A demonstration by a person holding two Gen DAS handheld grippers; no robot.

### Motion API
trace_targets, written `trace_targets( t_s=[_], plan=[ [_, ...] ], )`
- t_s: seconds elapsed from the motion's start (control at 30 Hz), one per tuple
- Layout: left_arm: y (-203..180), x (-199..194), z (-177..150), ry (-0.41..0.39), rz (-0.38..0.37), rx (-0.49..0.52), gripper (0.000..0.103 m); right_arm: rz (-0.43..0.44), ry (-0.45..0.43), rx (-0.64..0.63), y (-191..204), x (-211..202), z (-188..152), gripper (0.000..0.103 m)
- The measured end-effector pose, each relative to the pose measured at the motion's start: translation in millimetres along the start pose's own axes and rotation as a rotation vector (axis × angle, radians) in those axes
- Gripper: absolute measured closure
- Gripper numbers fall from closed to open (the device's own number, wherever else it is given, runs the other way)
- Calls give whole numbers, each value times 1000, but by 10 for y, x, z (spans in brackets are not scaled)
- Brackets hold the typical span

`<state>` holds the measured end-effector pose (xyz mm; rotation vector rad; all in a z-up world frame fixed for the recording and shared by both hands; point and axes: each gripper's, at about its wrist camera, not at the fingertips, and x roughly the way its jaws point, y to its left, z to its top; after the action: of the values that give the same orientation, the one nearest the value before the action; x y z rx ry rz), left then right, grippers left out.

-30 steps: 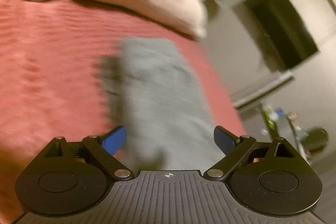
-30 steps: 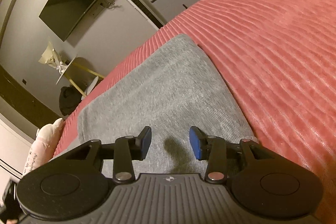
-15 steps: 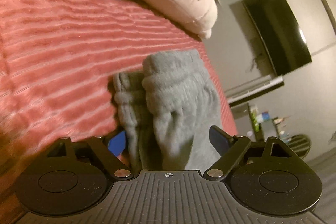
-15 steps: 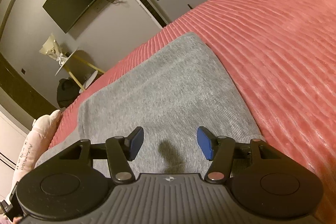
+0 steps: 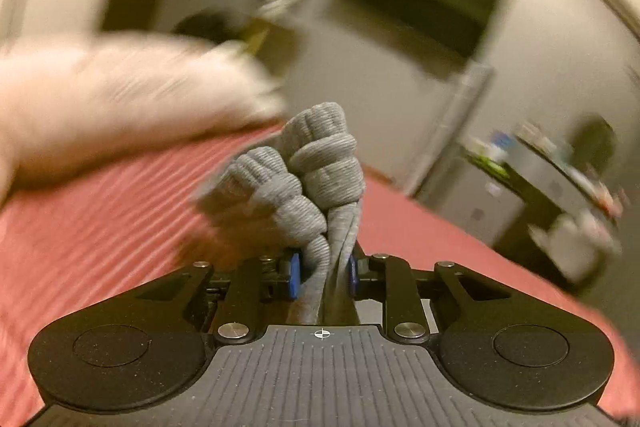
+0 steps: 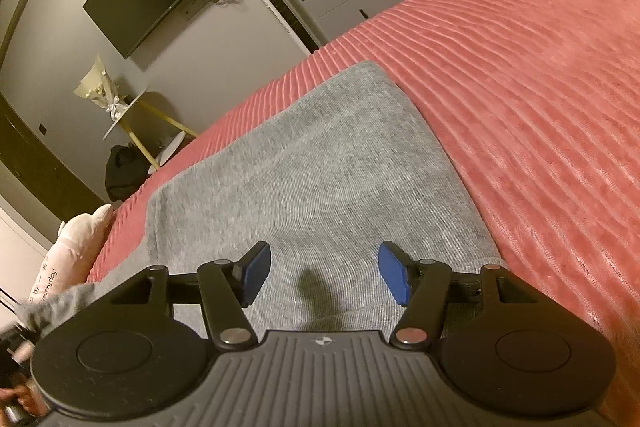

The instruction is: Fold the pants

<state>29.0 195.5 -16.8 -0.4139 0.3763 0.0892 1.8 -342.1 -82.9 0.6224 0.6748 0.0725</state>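
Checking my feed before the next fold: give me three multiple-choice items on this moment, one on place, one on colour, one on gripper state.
1. Where do the pants lie?
A. on a wooden floor
B. on the red bedspread
C. on a chair

2. What colour are the pants?
A. grey
B. black
C. white

3. What is the left gripper doing?
A. open above the bed
B. shut on nothing
C. shut on the bunched cuffs

Answers:
1 B, ribbed red cover shows on both sides of the fabric.
2 A, both views show grey knit.
3 C, fabric sits pinched between the blue pads; the right gripper hangs open over the pants.
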Motion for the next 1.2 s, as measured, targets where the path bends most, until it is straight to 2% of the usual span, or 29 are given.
trace_targets(
  t_s=[0.1,0.17,0.2,0.23,0.33,0.4,0.47,0.5,0.53,0.67,0.7,0.77,0.8,0.87,0.97,1.03,1.13,1.2],
  plan=[
    [-630,37,-60,44,-115,204,74,9,-1,19,-25,-12,7,42],
    [-940,202,-244,155,-160,340,62,14,-2,36,-42,-30,6,42],
    [-1060,311,-348,232,-173,407,43,17,-3,46,-53,-47,4,42],
    [-1197,413,-511,322,-187,497,31,19,-3,55,-60,-61,2,42],
    [-1407,509,-979,462,-167,727,29,26,-1,74,-82,-99,0,41],
    [-1384,423,-1026,428,-126,767,25,33,2,72,-75,-116,-1,38],
    [-1209,273,-878,383,-125,686,14,37,12,58,-36,-120,-3,36],
    [-1078,199,-801,366,-118,620,5,33,19,47,2,-122,-4,35],
    [-944,96,-757,350,-82,555,6,34,26,32,53,-127,2,35],
    [-388,49,-710,357,175,320,5,152,-4,-28,464,-175,5,35],
    [-242,83,-725,378,206,261,5,201,16,-37,597,-119,11,35],
    [9,163,-749,437,155,120,5,268,80,-73,893,78,16,35],
    [45,145,-757,439,130,90,6,287,112,-107,1067,189,5,35],
    [92,156,-762,432,118,84,5,343,196,-164,1380,423,-26,35],
    [158,205,-806,461,107,41,5,418,351,-117,1671,836,-115,35],
    [195,225,-817,470,99,16,5,400,404,-93,1758,1097,-186,35],
    [262,213,-849,476,90,-14,5,318,409,-61,1738,1381,-215,35],
    [217,208,-850,473,88,-20,4,339,407,40,1654,1487,-215,36]
  ],
)
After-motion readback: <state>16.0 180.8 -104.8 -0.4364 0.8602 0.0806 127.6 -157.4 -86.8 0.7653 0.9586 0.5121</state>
